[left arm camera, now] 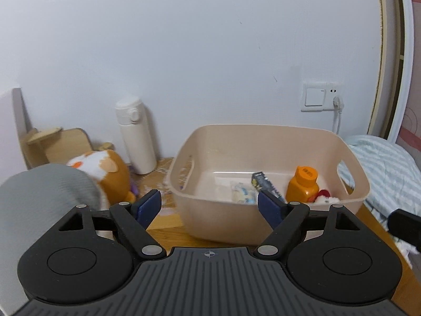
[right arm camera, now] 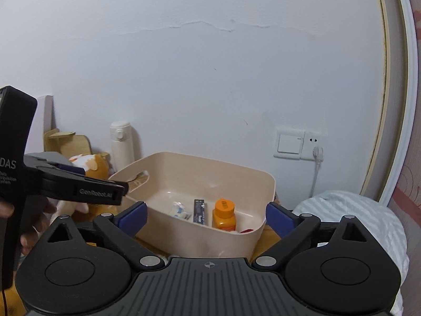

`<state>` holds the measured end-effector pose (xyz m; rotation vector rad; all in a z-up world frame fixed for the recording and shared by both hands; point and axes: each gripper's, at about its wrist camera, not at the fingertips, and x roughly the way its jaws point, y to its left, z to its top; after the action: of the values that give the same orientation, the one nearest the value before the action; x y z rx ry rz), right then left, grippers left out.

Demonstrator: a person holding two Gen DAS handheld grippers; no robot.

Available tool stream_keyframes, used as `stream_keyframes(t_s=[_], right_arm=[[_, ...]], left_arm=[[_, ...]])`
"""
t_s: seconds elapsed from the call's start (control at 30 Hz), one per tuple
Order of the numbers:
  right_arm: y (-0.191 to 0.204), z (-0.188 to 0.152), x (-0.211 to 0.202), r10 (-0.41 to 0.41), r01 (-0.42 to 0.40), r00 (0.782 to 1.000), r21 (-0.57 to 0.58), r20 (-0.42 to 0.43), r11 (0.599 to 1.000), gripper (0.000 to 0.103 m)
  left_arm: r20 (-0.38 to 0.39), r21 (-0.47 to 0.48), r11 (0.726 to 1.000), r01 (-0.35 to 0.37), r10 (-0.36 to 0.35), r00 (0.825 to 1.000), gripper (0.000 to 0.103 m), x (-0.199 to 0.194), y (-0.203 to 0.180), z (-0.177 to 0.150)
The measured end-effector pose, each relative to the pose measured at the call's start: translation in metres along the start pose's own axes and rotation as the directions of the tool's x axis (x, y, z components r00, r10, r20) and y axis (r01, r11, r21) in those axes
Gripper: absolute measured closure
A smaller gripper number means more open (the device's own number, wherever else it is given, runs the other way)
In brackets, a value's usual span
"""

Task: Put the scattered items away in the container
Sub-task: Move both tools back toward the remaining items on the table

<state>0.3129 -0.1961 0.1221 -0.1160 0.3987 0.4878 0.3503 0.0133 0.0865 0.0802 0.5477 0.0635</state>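
My left gripper and right gripper both hang spread wide and empty before the tub. The plush toy sits left of it on the desk; it looks soft and light, so I'd pinch its body deep.

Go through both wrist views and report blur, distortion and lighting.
Left wrist view: the gray object at left is smeared and soft; the door frame bows from fisheye. Right wrist view: the beige bin is sharp under flat, even light with soft shadows; the edges curve too.
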Motion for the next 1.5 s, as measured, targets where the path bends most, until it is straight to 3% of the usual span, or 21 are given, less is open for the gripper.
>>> stream_keyframes(t_s=[0.37,0.63,0.87,1.2,1.5], right_arm=[[0.028,-0.037,-0.031,0.039,-0.040,0.998,-0.013,-0.048,0.999,0.001],[0.046,-0.067,-0.042,0.040,-0.047,0.994,-0.061,-0.098,0.997,0.001],[0.048,-0.087,-0.048,0.045,-0.054,0.987,-0.057,-0.151,0.997,0.001],[0.048,-0.108,-0.053,0.044,-0.061,0.972,-0.068,-0.232,0.996,0.001],[0.058,-0.111,-0.040,0.034,-0.060,0.959,-0.082,-0.283,0.995,0.001]], left_arm=[[-0.106,-0.096,0.995,0.024,-0.035,0.994,0.020,-0.040,0.036,-0.067],[-0.120,-0.033,0.998,0.047,-0.051,0.991,0.020,-0.074,0.027,-0.112],[-0.156,-0.062,0.994,0.092,-0.101,0.983,0.020,-0.093,0.024,-0.140],[-0.239,0.003,0.994,0.105,-0.101,0.966,0.020,-0.091,-0.004,-0.176],[-0.280,0.027,0.993,0.115,-0.103,0.954,0.020,-0.076,-0.014,-0.186]])
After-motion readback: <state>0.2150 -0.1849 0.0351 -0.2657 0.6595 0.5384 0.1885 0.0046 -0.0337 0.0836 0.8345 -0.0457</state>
